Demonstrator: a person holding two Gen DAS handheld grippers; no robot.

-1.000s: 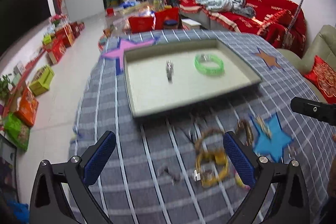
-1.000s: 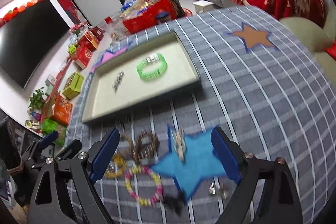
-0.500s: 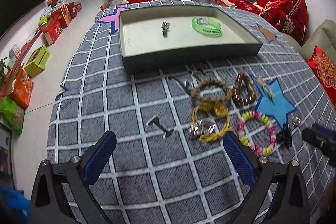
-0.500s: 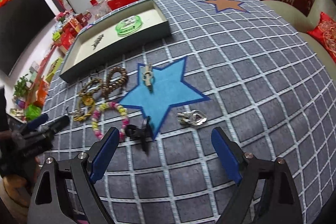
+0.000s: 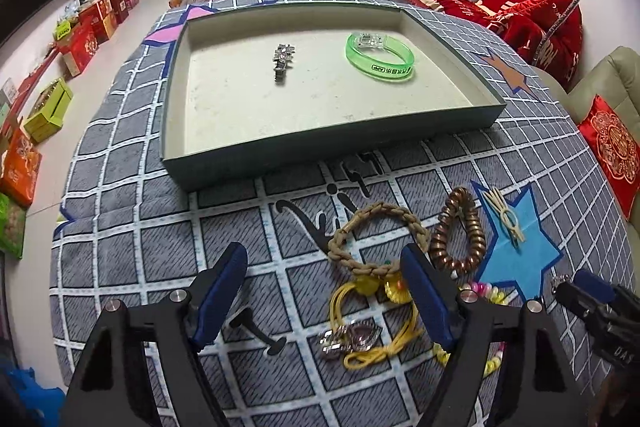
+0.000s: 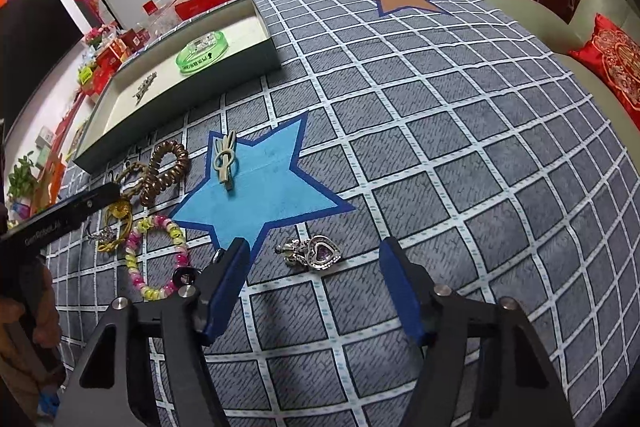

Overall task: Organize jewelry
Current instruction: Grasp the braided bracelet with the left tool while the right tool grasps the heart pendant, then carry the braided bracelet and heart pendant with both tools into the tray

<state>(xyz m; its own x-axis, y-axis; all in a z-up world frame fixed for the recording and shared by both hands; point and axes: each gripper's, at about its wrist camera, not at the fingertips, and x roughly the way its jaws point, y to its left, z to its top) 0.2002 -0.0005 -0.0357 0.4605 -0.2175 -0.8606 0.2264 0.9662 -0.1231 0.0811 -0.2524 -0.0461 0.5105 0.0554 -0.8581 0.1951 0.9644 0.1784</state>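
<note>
Tray [image 5: 452, 131] on counter holds green bangle [image 5: 379, 56] and silver bracelet [image 5: 282, 61]. Left tongs [image 5: 326, 285] closing, nothing gripped, over yellow cord piece [image 5: 372, 327]; right tongs [image 6: 314, 281] closing, empty-handed, around heart pendant [image 6: 314, 253].

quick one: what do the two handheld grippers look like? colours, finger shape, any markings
Both match: the left gripper and right gripper have black angular frames with triangular cut-outs, silver bolt heads at the joints and flat, elongated blue pads on the fingers. In the right wrist view the left gripper's black body carries small pale lettering, too blurred to read. No cables or sleeves visible.
</note>
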